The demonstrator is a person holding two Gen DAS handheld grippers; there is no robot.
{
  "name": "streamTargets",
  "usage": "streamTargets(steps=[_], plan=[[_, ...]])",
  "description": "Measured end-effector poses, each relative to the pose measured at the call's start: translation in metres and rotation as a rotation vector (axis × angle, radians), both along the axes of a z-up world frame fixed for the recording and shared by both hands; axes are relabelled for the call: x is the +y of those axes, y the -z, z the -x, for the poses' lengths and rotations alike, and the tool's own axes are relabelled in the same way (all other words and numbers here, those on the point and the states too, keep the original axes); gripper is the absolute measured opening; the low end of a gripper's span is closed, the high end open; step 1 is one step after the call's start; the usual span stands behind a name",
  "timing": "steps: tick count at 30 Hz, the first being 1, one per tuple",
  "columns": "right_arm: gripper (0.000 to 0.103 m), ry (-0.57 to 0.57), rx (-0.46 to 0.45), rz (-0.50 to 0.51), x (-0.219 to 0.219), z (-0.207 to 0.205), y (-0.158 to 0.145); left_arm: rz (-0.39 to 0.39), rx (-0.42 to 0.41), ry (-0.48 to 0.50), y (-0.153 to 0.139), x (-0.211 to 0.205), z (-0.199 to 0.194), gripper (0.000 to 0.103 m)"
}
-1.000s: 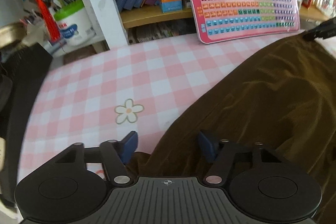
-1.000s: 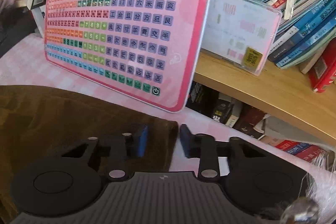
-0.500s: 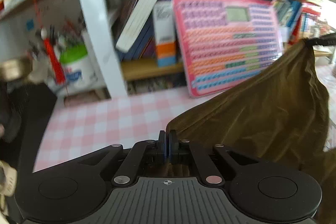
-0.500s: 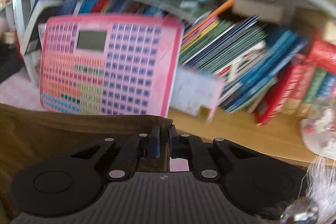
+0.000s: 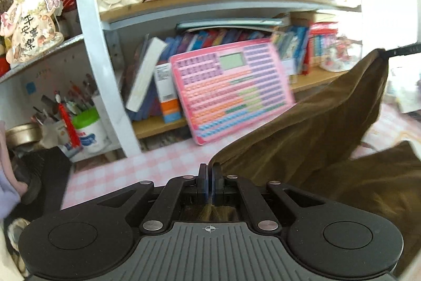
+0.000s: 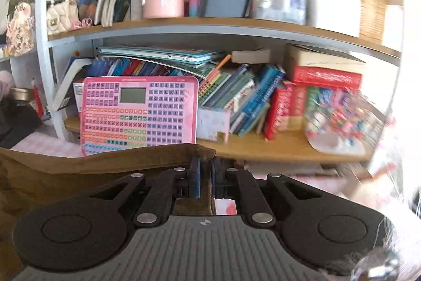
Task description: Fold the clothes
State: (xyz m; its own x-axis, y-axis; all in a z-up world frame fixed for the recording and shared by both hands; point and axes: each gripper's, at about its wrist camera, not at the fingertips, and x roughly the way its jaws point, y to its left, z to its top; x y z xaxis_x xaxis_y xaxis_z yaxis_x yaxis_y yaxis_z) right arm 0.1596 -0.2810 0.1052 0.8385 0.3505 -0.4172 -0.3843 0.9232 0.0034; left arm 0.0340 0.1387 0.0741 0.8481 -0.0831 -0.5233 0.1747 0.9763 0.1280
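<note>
A dark brown garment (image 5: 310, 133) hangs stretched between both grippers above the pink checked table (image 5: 147, 165). My left gripper (image 5: 210, 175) is shut on one edge of it. My right gripper (image 6: 205, 170) is shut on another corner of the brown garment (image 6: 79, 170); that gripper also shows far right in the left wrist view (image 5: 402, 51), holding the cloth's raised corner. The lower part of the garment sags toward the table at the right.
A cluttered bookshelf (image 6: 210, 25) stands right behind the table. A pink keyboard toy (image 6: 139, 112) leans against its books. A white pen pot (image 5: 86, 128) and a dark object (image 5: 39, 175) sit at the left.
Both grippers shut on the garment's edge, then lifted it off the table. The cloth, lying flat a second ago, now hangs raised between them, and both views have tilted up toward the shelves.
</note>
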Motion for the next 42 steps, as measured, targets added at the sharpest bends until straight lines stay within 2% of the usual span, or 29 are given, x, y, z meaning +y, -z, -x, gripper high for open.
streamTargets(steps=[3,7,9,14,17,19,20,23,26,28,29,31,32,36,38,41,42], plan=[[0.007,0.039,0.02,-0.012,-0.014,0.049,0.008,0.0,0.005,0.055,0.003,-0.008,0.029,0.003],[0.007,0.095,0.086,-0.012,-0.029,0.112,0.037,-0.003,0.036,0.095,0.014,-0.011,0.061,0.004],[0.007,0.124,0.136,0.004,-0.032,0.139,0.056,-0.007,0.079,0.089,0.024,-0.011,0.076,0.009],[0.009,0.206,0.252,0.036,-0.029,0.2,0.102,0.054,0.175,0.076,0.047,-0.01,0.111,0.011],[0.022,0.265,0.331,0.003,-0.032,0.225,0.12,0.142,0.198,0.035,0.053,-0.007,0.131,0.016],[0.034,0.299,0.392,-0.009,-0.032,0.237,0.128,0.227,0.222,-0.017,0.057,-0.003,0.14,0.017],[0.037,0.313,0.43,-0.011,-0.031,0.242,0.132,0.27,0.235,-0.044,0.059,-0.001,0.144,0.018],[0.041,0.342,0.537,-0.028,-0.026,0.249,0.137,0.47,0.301,-0.152,0.066,0.008,0.146,0.03],[0.046,0.356,0.583,-0.183,-0.024,0.252,0.132,0.744,0.323,-0.249,0.075,0.019,0.143,0.031],[0.049,0.365,0.608,-0.329,-0.025,0.246,0.128,0.884,0.326,-0.306,0.082,0.025,0.136,0.033],[0.049,0.368,0.619,-0.403,-0.025,0.242,0.126,0.953,0.327,-0.335,0.085,0.028,0.132,0.037],[0.05,0.405,0.638,-0.542,-0.031,0.231,0.126,1.071,0.333,-0.38,0.092,0.033,0.122,0.055],[0.051,0.427,0.646,-0.611,-0.034,0.225,0.126,1.111,0.336,-0.385,0.096,0.036,0.115,0.065],[0.051,0.534,0.708,-0.846,-0.05,0.203,0.137,1.135,0.321,-0.453,0.098,0.042,0.096,0.067],[0.051,0.58,0.732,-0.957,-0.059,0.194,0.146,1.186,0.311,-0.52,0.103,0.05,0.09,0.067],[0.05,0.661,0.771,-1.018,-0.068,0.18,0.157,1.266,0.289,-0.627,0.11,0.056,0.088,0.066],[0.049,0.671,0.776,-1.023,-0.07,0.176,0.159,1.262,0.287,-0.647,0.109,0.056,0.087,0.064]])
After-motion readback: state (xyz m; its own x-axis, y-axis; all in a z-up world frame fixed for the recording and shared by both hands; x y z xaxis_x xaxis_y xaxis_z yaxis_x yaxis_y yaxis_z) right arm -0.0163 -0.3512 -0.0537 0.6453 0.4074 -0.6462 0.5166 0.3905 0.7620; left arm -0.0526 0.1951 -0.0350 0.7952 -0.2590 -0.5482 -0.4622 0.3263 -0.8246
